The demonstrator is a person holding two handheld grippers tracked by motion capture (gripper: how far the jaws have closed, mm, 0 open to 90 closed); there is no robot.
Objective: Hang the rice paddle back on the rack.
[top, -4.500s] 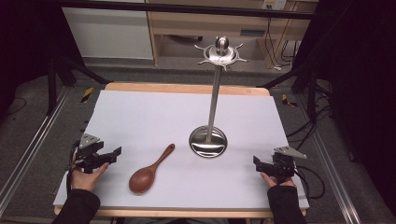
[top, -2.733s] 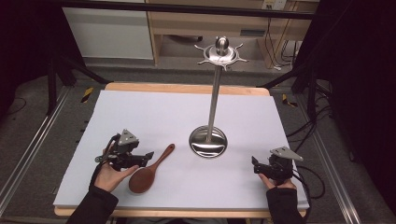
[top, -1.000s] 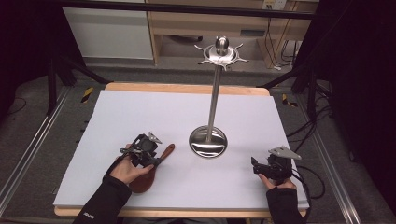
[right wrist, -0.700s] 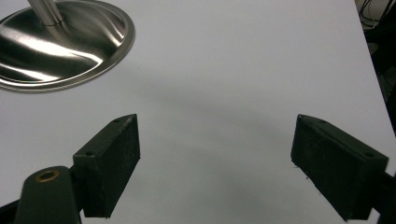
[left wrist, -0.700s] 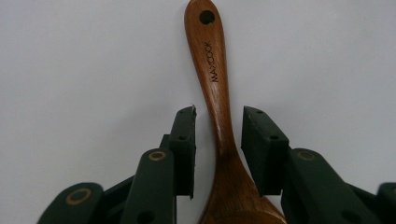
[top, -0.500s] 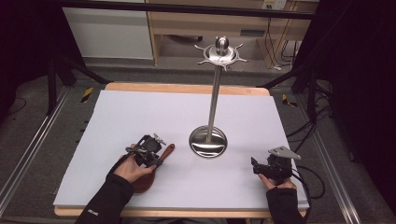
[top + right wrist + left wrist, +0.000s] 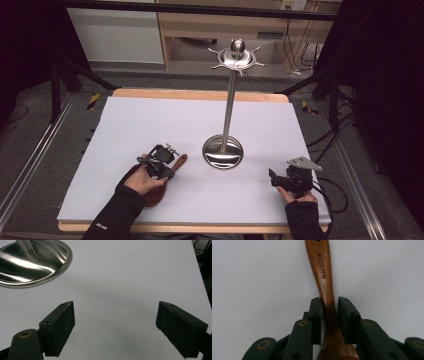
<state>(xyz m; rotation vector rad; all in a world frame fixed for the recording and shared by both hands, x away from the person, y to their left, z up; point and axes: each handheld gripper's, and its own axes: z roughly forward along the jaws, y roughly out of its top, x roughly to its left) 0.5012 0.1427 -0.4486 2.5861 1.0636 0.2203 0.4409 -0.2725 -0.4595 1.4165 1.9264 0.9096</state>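
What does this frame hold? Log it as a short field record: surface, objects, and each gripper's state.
surface: white sheet over a wooden table
objects: wooden spoon, marked MAXCOOK; steel stand with round base and hooked top
left gripper: jaws astride the spoon's neck, near closed; grip cannot be confirmed
right gripper: jaws wide open, holding nothing, right of the stand's base
spoon position: lying on the sheet, left of the stand

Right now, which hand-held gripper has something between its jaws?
The left hand-held gripper: its jaws flank the neck of the wooden spoon. The right hand-held gripper has jaws spread wide over bare white table.
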